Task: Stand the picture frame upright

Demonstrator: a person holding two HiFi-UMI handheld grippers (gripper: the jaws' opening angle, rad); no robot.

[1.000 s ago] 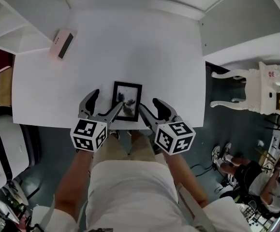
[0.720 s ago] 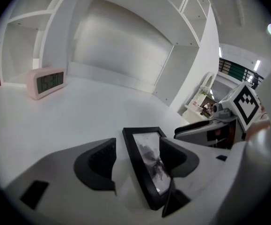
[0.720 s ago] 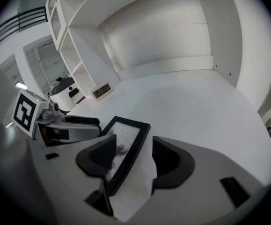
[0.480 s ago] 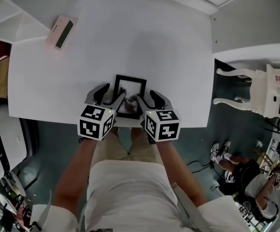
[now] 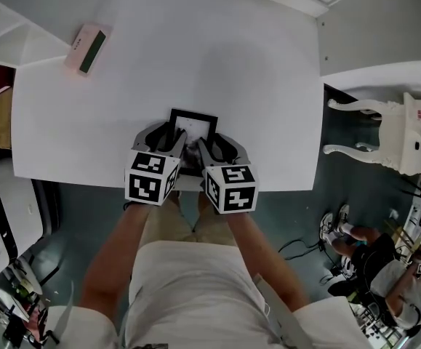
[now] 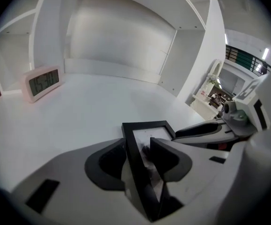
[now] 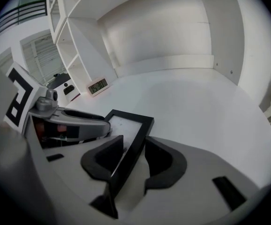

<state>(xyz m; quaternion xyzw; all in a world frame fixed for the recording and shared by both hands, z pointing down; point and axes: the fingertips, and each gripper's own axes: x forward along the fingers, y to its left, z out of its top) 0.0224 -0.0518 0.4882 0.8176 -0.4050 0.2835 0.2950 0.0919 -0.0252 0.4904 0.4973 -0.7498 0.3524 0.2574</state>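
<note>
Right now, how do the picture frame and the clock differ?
The picture frame is black and lies face up; the clock is pink and stands upright. The left gripper and right gripper jaws are closing around the frame; the clock is untouched. Both sit on the table.

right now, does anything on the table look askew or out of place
The picture frame lies flat near the table's front edge instead of standing. The left tool and right tool are closing, each around one side rail.
</note>
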